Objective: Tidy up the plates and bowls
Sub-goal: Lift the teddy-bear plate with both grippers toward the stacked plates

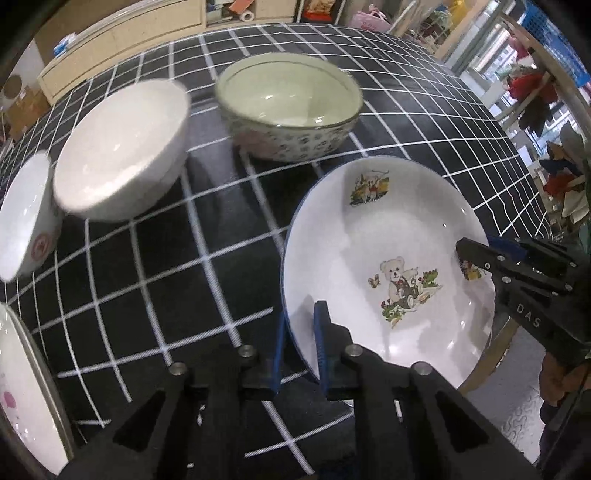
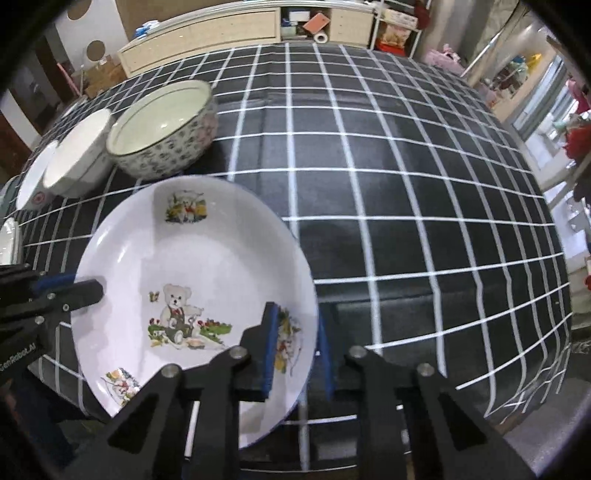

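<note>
A white teddy-bear plate (image 1: 388,266) with a blue rim is held above the checked tablecloth (image 1: 184,266) by both grippers. My left gripper (image 1: 301,343) is shut on its left rim. My right gripper (image 2: 297,350) is shut on its right rim and also shows in the left wrist view (image 1: 480,254). The plate fills the lower left of the right wrist view (image 2: 192,258). A patterned green-lined bowl (image 1: 288,107), a plain white bowl (image 1: 122,151) and a small white bowl with a red mark (image 1: 26,221) stand in a row behind it.
Another white plate (image 1: 22,391) with a pink mark lies at the left edge. The tablecloth (image 2: 406,221) stretches to the right of the plate. A pale cabinet (image 2: 207,33) stands behind the table. The table's near edge runs just under the plate.
</note>
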### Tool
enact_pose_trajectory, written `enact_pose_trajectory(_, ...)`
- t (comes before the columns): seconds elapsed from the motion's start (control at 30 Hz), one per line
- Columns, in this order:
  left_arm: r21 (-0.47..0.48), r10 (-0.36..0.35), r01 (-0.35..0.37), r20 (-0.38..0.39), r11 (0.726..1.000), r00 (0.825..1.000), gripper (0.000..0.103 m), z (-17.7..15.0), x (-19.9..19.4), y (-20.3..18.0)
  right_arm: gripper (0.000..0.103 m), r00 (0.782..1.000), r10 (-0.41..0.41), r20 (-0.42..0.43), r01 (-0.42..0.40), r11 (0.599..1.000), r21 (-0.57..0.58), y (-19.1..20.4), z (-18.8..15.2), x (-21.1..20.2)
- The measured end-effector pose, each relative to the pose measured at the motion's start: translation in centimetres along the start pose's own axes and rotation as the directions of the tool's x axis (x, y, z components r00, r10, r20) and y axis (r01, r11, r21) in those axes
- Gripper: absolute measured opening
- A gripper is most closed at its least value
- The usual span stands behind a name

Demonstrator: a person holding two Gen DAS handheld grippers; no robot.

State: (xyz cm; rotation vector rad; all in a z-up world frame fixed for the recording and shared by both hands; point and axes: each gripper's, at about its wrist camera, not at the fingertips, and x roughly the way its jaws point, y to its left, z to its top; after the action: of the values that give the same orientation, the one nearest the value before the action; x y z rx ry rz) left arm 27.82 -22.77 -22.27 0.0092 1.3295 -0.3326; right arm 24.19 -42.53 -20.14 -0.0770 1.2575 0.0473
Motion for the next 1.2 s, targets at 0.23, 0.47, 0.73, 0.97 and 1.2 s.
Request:
enact_pose_trajectory(0.23, -0.048, 0.016, -0.017, -0.007, 0.999, 1.0, 0.013, -2.5, -1.6, 3.3, 0.025, 0.999, 0.03, -0.017, -0.03, 0.999, -0.026, 3.2, -0.4, -0.3)
enact_pose_trajectory(0.47, -0.101, 0.038, -0.039, -0.01, 0.994, 0.999, 0.013, -4.9, -3.1, 7.0, 0.025, 0.998, 0.049, -0.041, -0.051, 0.996, -0.069, 7.0, -0.5, -0.6)
enact_pose_trajectory(0.73, -0.148, 0.051, -0.051, -0.005, 0.988, 0.999, 0.013, -7.3, -4.8, 10.8, 0.025, 0.997, 0.053, -0.06, -0.06, 0.991, -0.123, 9.4, -0.7, -0.8)
enact_pose_trajectory(0.97, -0.168, 0.062, -0.061, 0.001, 0.984, 0.998, 0.013, -8.6, -5.8, 13.5, 0.025, 0.996, 0.064, -0.055, -0.071, 0.989, -0.132, 10.7, -0.2, -0.3)
enact_pose_trajectory(1.2, -0.183, 0.074, -0.068, 0.024, 0.981, 0.997, 0.013, -9.8, -6.8, 16.1, 0.025, 0.997, 0.077, -0.032, -0.08, 0.99, -0.114, 12.1, -0.2, -0.4)
